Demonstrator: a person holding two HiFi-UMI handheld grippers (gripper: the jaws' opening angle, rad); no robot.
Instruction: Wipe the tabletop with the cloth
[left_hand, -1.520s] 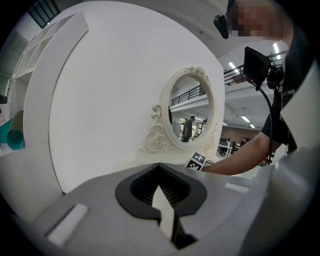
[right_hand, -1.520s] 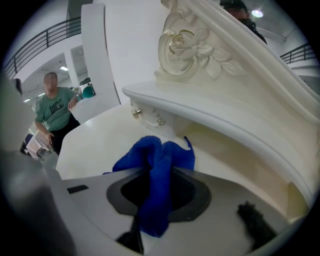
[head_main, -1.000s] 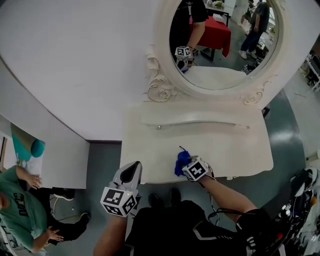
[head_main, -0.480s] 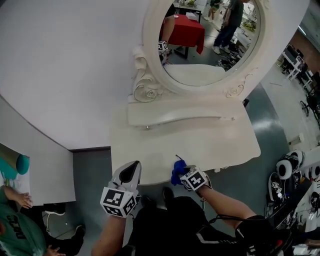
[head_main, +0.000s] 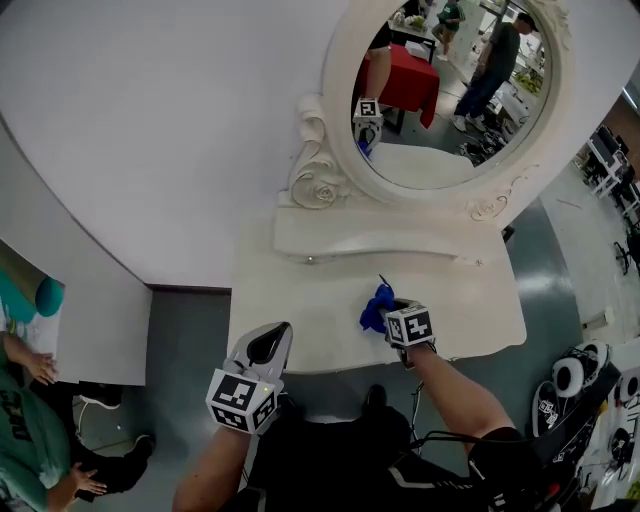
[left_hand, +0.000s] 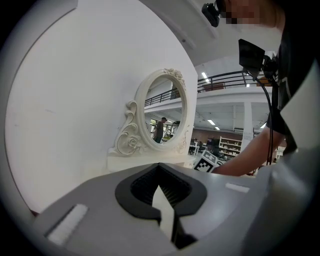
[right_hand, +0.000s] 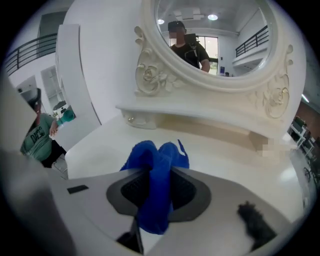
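The right tongs (right_hand: 156, 192) are clamping a blue cloth (head_main: 374, 308), which is bunching up between the two jaws and spilling out past their tips. The cloth is sitting on the white tabletop (head_main: 300, 300), near its front edge and a little right of the middle, with the bunched end pointing toward the oval mirror (head_main: 450, 90) and the low shelf (head_main: 380, 240) under it. The left tongs (head_main: 266, 345) are hovering by the tabletop's front left corner, well apart from the cloth. Their jaws are resting almost together, with nothing between them. A person in a green top (head_main: 25, 440) is sitting off to the left.
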